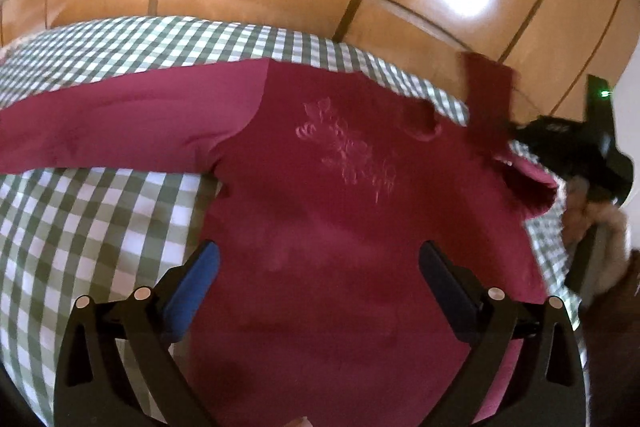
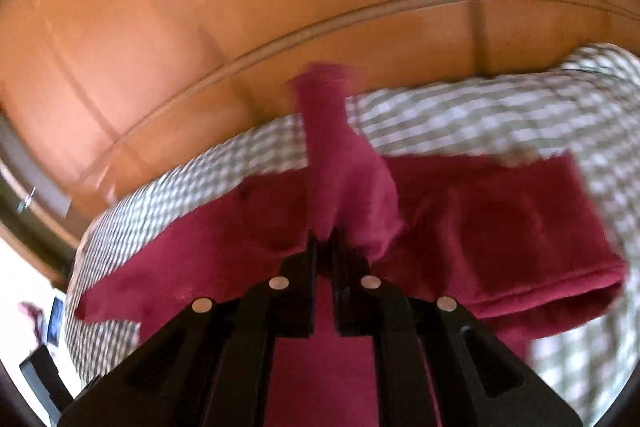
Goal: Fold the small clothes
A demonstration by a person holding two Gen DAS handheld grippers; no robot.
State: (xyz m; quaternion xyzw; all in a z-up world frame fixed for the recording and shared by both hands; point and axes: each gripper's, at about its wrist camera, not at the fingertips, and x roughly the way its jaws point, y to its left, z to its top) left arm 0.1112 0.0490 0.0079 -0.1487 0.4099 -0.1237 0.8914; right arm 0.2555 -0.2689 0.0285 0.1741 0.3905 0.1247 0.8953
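Currently spread flat over checked cloth (image 1: 92, 227) on tabletop: red shirt (image 1: 320, 227). Left tongs (image 1: 320, 259) gaping wide above its body, gripping nothing. Right tongs (image 2: 325, 247) clamped on lifted sleeve (image 2: 340, 163).

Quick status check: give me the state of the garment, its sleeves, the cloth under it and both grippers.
Red top: spread flat, front up, not yet folded.
Far sleeve: lying straight out, flat.
Near sleeve: lifted, pinched.
Checked cloth: spread under the top.
Left gripper: open, empty, above the top.
Right gripper: shut on the near sleeve.
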